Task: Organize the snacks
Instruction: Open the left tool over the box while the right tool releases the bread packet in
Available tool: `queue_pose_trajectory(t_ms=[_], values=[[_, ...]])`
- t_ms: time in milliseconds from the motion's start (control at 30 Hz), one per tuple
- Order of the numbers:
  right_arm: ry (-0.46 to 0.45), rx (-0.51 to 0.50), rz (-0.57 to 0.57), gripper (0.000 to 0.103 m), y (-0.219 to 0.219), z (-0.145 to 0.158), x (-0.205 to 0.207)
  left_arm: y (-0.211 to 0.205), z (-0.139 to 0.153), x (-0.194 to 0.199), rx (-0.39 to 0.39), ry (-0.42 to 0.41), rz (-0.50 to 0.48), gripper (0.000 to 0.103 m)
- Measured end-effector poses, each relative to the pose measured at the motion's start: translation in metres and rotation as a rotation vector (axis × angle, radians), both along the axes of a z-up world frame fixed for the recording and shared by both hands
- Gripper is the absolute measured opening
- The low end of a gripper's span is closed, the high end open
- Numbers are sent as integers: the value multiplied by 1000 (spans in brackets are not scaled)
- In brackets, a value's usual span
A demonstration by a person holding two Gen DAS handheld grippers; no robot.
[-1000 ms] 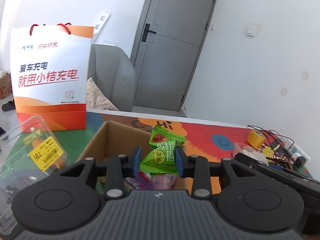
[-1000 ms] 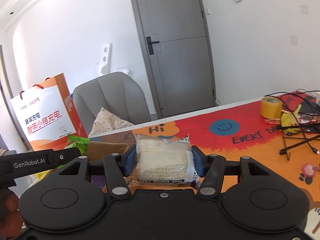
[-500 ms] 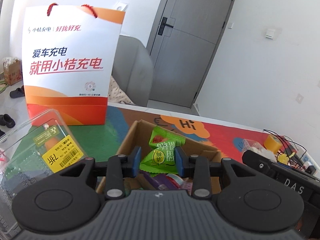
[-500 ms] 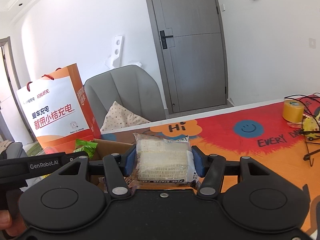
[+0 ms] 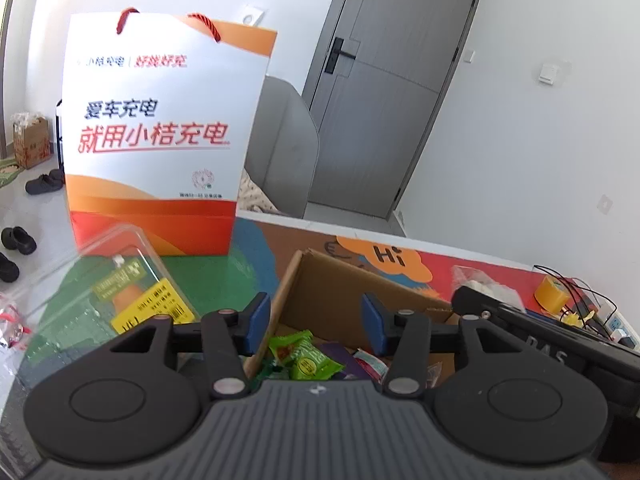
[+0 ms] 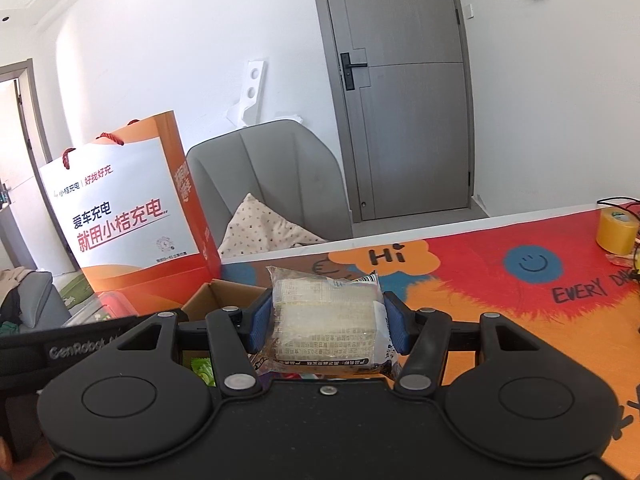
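The left gripper hangs over an open cardboard box, its flat blue pads spreading apart with nothing pinched between them. Below the gap, inside the box, lies a crinkled green snack packet with a red patch and a yellow round label, clear of both pads. Beside it, under the right-hand pad, sit a purple wrapper and other glossy packets too small to make out. The box has plain brown corrugated walls and a raised flap on the side left of the jaws. Further left of the jaws is a clear, rigid plastic container with a yellow barcode sticker. Beyond it stands a stiff paper gift bag, white and orange, with red rope handles.

The right gripper pinches a pale rectangular cake, sealed in clear, wrinkled film with small print, one blue pad pressed on each side. The cake is held in the air past the near rim of the box, over a smooth, brightly printed table mat. Far to the right of these jaws a roll of yellow tape stands on the mat.
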State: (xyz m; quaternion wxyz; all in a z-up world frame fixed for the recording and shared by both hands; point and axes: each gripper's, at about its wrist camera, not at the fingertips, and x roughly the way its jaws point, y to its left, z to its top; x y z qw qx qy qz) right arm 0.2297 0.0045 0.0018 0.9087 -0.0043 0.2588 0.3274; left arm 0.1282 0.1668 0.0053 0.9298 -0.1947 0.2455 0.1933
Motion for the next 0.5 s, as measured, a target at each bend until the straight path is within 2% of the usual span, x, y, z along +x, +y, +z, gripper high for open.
queue_pose_trajectory(t_ms=[100, 167, 233, 367, 500], values=[[16, 24, 24, 57, 6, 1, 1, 5, 2, -4, -4, -5, 12, 55], [36, 53, 45, 62, 8, 2, 2, 7, 2, -6, -1, -1, 21, 56], [43, 69, 42, 76, 5, 2, 3, 8, 2, -9, 2, 0, 25, 59], [47, 87, 19, 77, -8, 4, 4, 3, 2, -12, 13, 0, 15, 76], [55, 91, -20, 78, -23, 4, 4, -3, 3, -13, 17, -5, 7, 84]])
